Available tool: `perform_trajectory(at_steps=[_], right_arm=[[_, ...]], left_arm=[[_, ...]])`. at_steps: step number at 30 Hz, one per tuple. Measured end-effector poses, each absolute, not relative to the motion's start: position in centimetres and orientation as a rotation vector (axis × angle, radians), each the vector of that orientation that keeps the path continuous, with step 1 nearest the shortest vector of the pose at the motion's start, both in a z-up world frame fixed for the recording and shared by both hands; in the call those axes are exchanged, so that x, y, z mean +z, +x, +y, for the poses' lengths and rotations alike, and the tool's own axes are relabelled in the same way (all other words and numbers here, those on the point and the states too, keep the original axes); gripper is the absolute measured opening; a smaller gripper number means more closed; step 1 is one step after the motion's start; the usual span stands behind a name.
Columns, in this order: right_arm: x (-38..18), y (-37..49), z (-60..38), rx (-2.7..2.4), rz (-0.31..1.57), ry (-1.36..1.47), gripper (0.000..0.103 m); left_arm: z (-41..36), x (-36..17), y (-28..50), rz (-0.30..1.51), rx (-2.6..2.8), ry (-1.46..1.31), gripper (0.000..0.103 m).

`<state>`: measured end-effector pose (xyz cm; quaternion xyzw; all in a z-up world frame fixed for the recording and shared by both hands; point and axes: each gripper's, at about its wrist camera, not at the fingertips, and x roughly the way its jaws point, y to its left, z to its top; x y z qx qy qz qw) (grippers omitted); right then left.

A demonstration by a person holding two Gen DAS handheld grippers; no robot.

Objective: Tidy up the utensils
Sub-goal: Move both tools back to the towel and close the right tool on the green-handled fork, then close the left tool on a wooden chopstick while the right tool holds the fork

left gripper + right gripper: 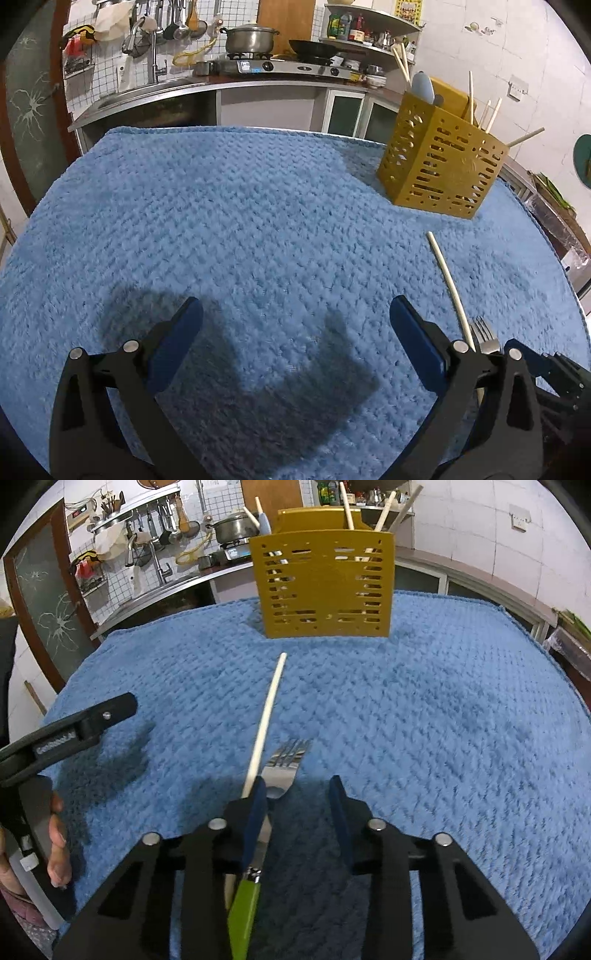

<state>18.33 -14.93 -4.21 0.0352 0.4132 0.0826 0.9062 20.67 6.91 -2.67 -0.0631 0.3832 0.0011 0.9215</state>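
Hovering my left gripper over the blue textured towel, I see its jaws spread wide on nothing. Rightward, a pale chopstick and a green-handled steel fork lie side by side. My right gripper stands part-open over the fork, not clamping it. The perforated mustard-yellow utensil holder stands near the towel's far edge.
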Motion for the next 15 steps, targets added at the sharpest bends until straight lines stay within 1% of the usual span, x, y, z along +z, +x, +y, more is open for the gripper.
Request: perform_trajectory(at_steps=[1, 5, 7, 11, 13, 15], right_arm=[[-4.4, 18.3, -14.8, 0.173, 0.861, 0.073, 0.029], [-4.9, 18.3, -14.5, 0.172, 0.866, 0.053, 0.026], [-4.8, 18.7, -14.5, 0.168, 0.862, 0.053, 0.02], [-4.7, 19.8, -14.8, 0.163, 0.876, 0.06, 0.019], [-4.6, 20.2, -15.2, 0.17, 0.88, 0.061, 0.019], [-4.3, 20.8, -15.9, 0.192, 0.889, 0.083, 0.019]], left_arm=[[6.8, -2.7, 20.7, 0.791, 0.006, -0.127, 0.097], [6.7, -2.8, 21.0, 0.801, 0.022, -0.121, 0.097], [6.6, -3.0, 21.2, 0.808, 0.039, -0.111, 0.097], [6.3, -3.5, 21.8, 0.833, 0.047, -0.107, 0.097], [5.7, -3.4, 22.0, 0.835, 0.03, -0.096, 0.093], [4.9, -3.2, 22.1, 0.838, 0.016, -0.073, 0.082]])
